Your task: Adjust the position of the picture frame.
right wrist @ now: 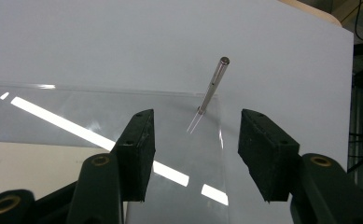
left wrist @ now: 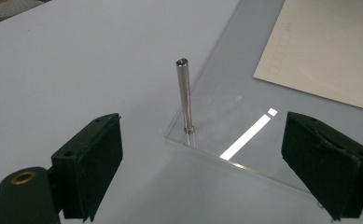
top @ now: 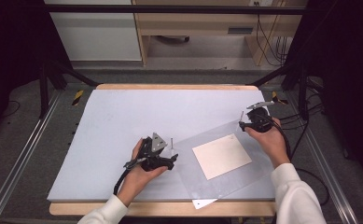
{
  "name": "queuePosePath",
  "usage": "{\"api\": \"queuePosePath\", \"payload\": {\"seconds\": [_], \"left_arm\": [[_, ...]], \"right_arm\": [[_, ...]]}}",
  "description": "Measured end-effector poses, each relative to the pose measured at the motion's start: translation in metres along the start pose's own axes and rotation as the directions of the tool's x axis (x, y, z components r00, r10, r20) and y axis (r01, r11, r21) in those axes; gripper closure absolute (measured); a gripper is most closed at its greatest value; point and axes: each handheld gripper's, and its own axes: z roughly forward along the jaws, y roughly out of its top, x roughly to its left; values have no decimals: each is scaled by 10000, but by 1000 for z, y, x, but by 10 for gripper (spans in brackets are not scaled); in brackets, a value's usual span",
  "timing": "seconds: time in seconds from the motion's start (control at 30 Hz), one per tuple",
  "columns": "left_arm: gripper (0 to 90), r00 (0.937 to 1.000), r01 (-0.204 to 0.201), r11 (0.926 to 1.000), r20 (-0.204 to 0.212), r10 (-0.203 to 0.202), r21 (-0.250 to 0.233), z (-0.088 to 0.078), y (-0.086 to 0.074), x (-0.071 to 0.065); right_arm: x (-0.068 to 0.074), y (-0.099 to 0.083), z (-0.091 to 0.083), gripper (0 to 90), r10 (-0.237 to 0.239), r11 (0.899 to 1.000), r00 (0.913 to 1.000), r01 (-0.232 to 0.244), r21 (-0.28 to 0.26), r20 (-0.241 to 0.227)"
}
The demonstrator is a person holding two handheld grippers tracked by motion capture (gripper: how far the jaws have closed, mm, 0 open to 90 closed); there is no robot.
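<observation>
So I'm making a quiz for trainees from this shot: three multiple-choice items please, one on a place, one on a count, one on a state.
1. Where is the paper sheet?
A under the clear plate
B beside it
C on the floor

2. How many metal pins stand on the plate?
A one
B two
C four

3. The left gripper is:
A open
B shut on a pin
C shut on the paper

Key: 1 A, the plate's edges frame it. 2 B, the left pin and the right pin, at opposite corners. 3 A, the jaws stand wide apart.
</observation>
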Motion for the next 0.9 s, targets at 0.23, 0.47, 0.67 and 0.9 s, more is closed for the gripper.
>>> {"api": "queuePosePath", "payload": {"seconds": [0.23, 0.47, 0.67, 0.9], "left_arm": [[146, 10000, -14, 10000, -28, 14, -8, 3, 0, -3], [166, 9999, 146, 9999, 12, -146, -14, 5, 0, -3], [182, 9998, 176, 9998, 125, -176, -60, 7, 2, -3], [187, 9999, 155, 9999, 66, -155, -50, 6, 2, -4]], "right_arm": [[-2, -2, 7, 529, 33, 9999, 9999, -35, -149, -141], [-8, 0, 30, 611, 153, 9996, 9999, -153, -225, 14], [-14, 0, 49, 689, 738, 9970, 9966, -747, -224, -378], [-14, 0, 56, 778, 991, 9935, 9939, -1016, -510, -488]]}}
